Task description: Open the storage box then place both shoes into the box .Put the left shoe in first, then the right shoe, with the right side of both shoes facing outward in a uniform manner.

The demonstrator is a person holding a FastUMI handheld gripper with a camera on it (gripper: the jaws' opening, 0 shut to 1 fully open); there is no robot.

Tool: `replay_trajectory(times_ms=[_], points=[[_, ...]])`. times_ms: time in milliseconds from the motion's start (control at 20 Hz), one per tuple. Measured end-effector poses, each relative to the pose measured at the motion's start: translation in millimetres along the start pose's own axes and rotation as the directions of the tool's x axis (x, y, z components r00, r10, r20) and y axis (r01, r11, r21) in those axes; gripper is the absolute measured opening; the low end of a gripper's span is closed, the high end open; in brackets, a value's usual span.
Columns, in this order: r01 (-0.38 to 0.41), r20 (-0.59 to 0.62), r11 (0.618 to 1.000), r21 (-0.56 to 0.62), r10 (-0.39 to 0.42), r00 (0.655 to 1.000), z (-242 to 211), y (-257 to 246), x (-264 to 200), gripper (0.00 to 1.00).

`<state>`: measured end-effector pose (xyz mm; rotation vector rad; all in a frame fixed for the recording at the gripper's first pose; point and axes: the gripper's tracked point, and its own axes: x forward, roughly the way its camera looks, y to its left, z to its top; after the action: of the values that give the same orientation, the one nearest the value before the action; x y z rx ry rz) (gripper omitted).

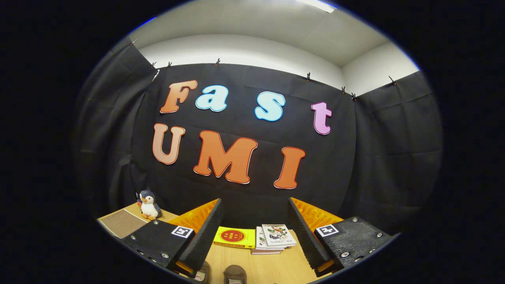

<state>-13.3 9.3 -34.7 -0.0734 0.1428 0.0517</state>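
Observation:
My gripper is open and held high over a wooden table, with nothing between its fingers. It points at the booth's back wall. Low down between the fingers, close to me, a dark brown rounded object pokes up. A second one sits beside the left finger. Both are cut off, so I cannot tell whether they are the shoes.
Beyond the fingers, at the table's far edge, lie a yellow book and a stack of illustrated booklets. A plush penguin stands at the far left corner beside a brown mat. Black cloth walls close in the table.

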Motion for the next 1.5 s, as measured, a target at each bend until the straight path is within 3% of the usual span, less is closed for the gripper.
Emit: replay_trajectory(times_ms=[250, 400, 550, 750, 900, 1050, 1350, 1500], points=[[-0.046, 0.044, 0.996, 0.083, 0.042, 0.998, -3, 12, 10, 0.97], [-0.139, 0.021, 0.981, 0.135, 0.137, 0.990, -27, 44, 13, 0.97], [-0.263, -0.081, 0.948, 0.181, 0.280, 0.956, -68, 90, 14, 0.97], [-0.372, -0.162, 0.895, 0.247, 0.417, 0.895, -110, 143, 15, 0.97], [-0.452, -0.260, 0.828, 0.331, 0.541, 0.800, -156, 191, 5, 0.97], [-0.476, -0.334, 0.763, 0.438, 0.629, 0.702, -193, 225, -4, 0.97], [-0.467, -0.404, 0.619, 0.631, 0.776, 0.484, -245, 285, -32, 0.98], [-0.448, -0.395, 0.529, 0.721, 0.844, 0.362, -266, 315, -51, 0.98]])
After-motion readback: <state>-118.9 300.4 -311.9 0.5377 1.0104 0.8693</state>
